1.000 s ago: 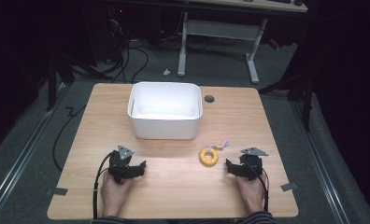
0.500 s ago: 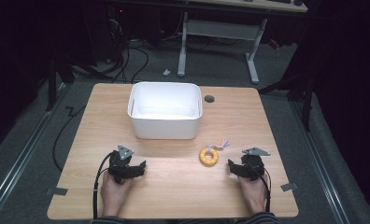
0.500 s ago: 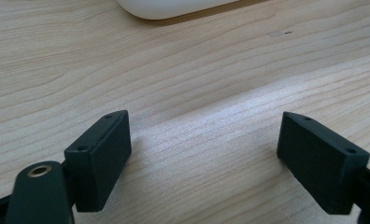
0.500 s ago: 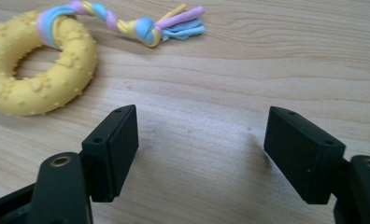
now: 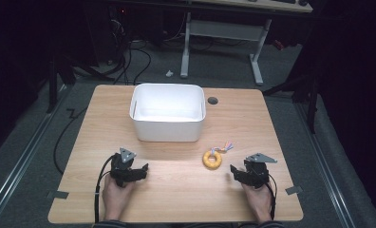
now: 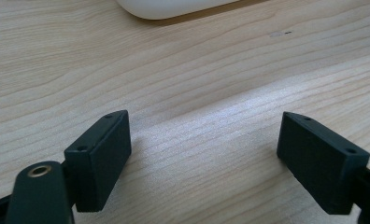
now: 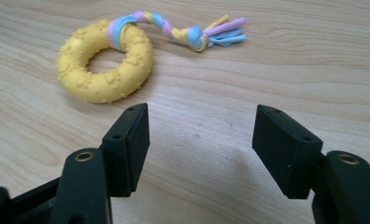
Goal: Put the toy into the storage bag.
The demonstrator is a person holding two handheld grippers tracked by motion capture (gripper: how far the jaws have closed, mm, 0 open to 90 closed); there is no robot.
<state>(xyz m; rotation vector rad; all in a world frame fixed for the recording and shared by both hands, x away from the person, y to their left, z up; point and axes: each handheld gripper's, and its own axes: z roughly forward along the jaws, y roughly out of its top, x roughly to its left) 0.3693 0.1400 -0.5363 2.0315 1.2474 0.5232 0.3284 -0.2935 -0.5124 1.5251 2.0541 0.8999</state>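
Right tool low over the pale wooden surface, held in the hand at the near right, jaws parted to about half their spread and nothing between them; jaws just been closing, on bare wood only. In the right gripper view, the two black pads standing apart over empty grain. Left tool at the near left, jaws wide open, also empty, resting low and near the surface.

Ahead of the right tool and a little to its left, near but not touching: a yellow rubber ring toy with small bumps and a braided tail of pink, blue and yellow rope, lying flat, tail pointing away toward the far right. Farther back, well apart from both tools, a white rectangular plastic tub, upright.

Probably the approach step, before any grasp. Next move likely calling for a short reach forward and left, jaws lowered around one side of the ring, one pad through the hole, then closing.
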